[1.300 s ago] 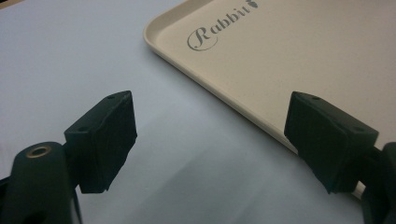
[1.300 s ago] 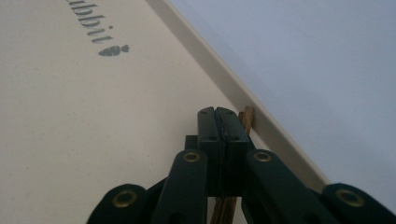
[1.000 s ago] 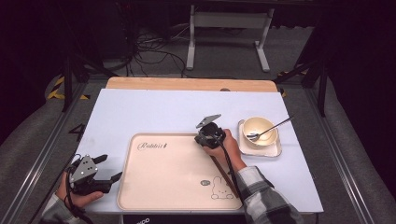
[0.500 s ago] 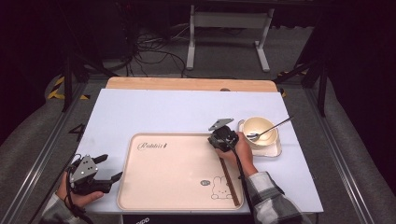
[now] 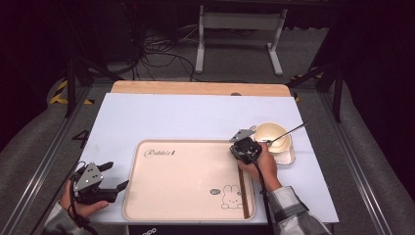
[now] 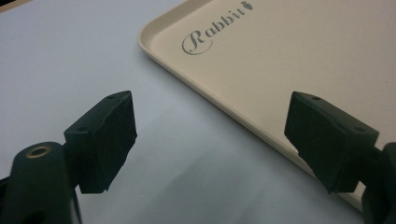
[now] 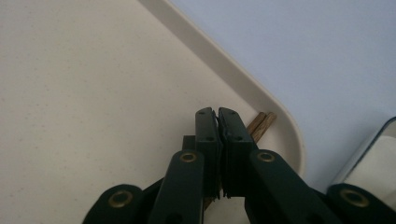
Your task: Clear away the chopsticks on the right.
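Observation:
A beige tray [image 5: 161,196] printed with "Rabbit" lies at the table's front. A pair of brown chopsticks [image 5: 243,193] lies along its right inner edge. My right gripper [image 5: 242,142] is at the tray's far right corner, jaws pressed together on the chopsticks' far end. In the right gripper view the chopsticks' tips [image 7: 262,123] stick out just past the right gripper [image 7: 217,112], by the tray's rim [image 7: 243,77]. My left gripper [image 5: 115,176] rests open on the table left of the tray, with nothing between its pads [image 6: 105,140]; the tray's corner [image 6: 154,44] lies ahead.
A cream bowl [image 5: 274,134] with a long spoon [image 5: 289,131] in it sits on a white square dish [image 5: 288,157] right of the tray, close to my right gripper. The white table sheet [image 5: 186,117] ends at a wooden strip [image 5: 195,88] at the back.
My right gripper has moved to the right across the tray to its far right corner, and the chopsticks swung with it to the tray's right edge. The left gripper has stayed put.

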Demonstrator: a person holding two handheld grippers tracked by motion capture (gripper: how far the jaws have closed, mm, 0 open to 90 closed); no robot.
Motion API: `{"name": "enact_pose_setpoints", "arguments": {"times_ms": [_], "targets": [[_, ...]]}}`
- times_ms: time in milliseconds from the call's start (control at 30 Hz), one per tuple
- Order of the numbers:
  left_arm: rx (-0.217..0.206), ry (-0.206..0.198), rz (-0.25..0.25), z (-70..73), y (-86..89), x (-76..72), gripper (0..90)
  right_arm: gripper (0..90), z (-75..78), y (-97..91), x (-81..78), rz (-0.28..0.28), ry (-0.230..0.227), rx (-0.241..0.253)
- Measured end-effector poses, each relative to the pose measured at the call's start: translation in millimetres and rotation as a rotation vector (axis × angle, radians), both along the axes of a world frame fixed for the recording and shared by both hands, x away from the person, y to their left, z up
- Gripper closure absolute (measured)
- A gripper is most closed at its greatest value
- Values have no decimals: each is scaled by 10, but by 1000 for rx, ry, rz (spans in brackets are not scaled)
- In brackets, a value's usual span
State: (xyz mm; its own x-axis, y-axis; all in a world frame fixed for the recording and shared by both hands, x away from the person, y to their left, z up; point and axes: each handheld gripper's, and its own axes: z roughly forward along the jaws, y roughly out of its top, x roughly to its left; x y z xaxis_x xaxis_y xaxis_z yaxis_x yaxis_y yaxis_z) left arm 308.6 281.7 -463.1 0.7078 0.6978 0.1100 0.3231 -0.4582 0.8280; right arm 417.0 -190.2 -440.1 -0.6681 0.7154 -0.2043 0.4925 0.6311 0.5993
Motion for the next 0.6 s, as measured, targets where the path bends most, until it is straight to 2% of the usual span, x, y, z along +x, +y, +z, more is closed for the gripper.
{"name": "enact_pose_setpoints", "arguments": {"times_ms": [200, 333, 367, 600], "targets": [[-1, -1, -1, -6, -3, 11, 174, 872, -11, -83, -12, -9, 6, 42], [0, -1, 2, -3, 2, 9, 174, 871, -11, -109, -18, -16, -1, 49], [-1, 0, 4, -3, 2, 8, 174, 864, -15, -123, -19, -17, 0, 66], [1, 1, 10, -7, 2, 27, 174, 837, -42, -151, -31, 7, 1, 109]]}}
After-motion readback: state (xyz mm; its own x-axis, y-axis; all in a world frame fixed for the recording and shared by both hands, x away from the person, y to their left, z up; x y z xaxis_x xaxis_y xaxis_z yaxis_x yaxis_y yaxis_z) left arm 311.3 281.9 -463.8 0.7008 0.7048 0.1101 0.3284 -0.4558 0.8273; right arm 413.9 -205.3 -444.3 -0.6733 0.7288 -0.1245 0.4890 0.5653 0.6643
